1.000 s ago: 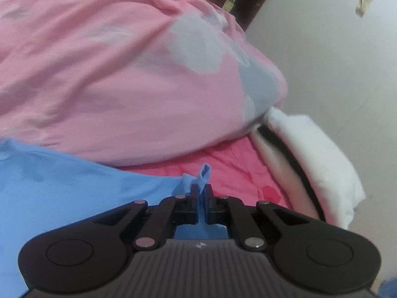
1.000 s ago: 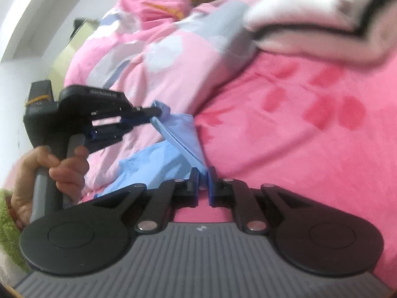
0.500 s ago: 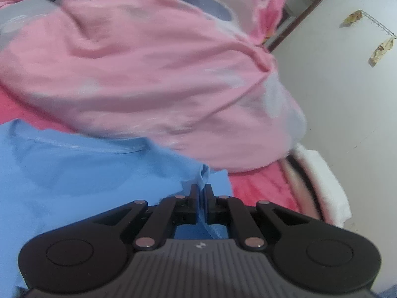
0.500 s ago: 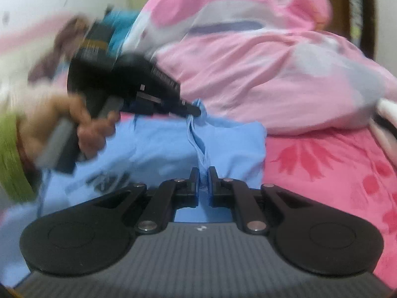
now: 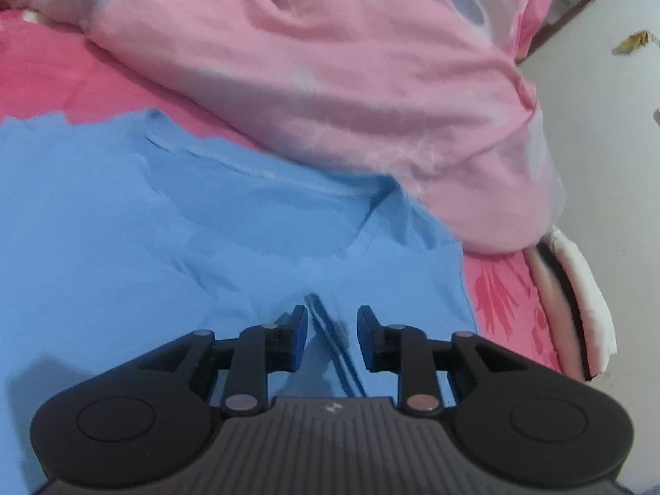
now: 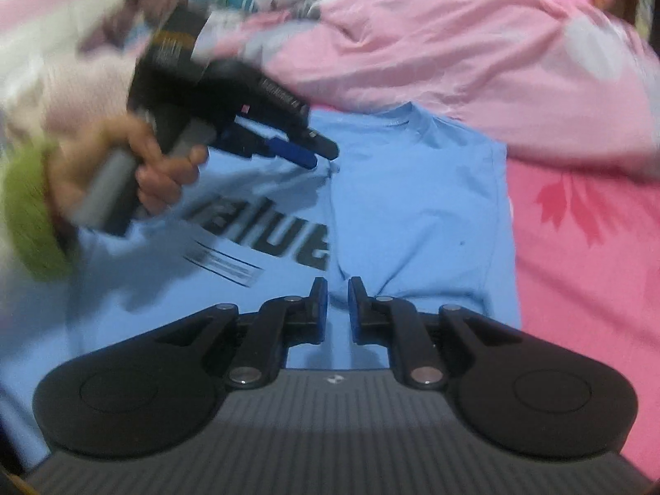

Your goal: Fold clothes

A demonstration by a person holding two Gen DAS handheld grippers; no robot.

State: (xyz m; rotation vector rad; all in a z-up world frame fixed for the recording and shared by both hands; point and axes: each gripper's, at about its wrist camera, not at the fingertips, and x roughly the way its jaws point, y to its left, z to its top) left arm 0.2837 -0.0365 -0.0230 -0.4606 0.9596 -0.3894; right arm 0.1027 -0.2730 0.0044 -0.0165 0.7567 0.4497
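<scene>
Soft, even indoor light is falling; motion blur is smearing the left hand (image 6: 123,173); fisheye edges are bending

T-shirt (image 5: 231,247): spread flat on the bedsheet (image 5: 507,288), directly ahead of both grippers. Quilt (image 5: 330,62): heaped behind it, touching its far edge. Folded garment (image 5: 577,288): at the sheet's right edge.

A bed with a pink sheet (image 5: 53,70) stood by a white wall (image 5: 598,132); a pink quilt (image 5: 330,62) lay far behind.
</scene>
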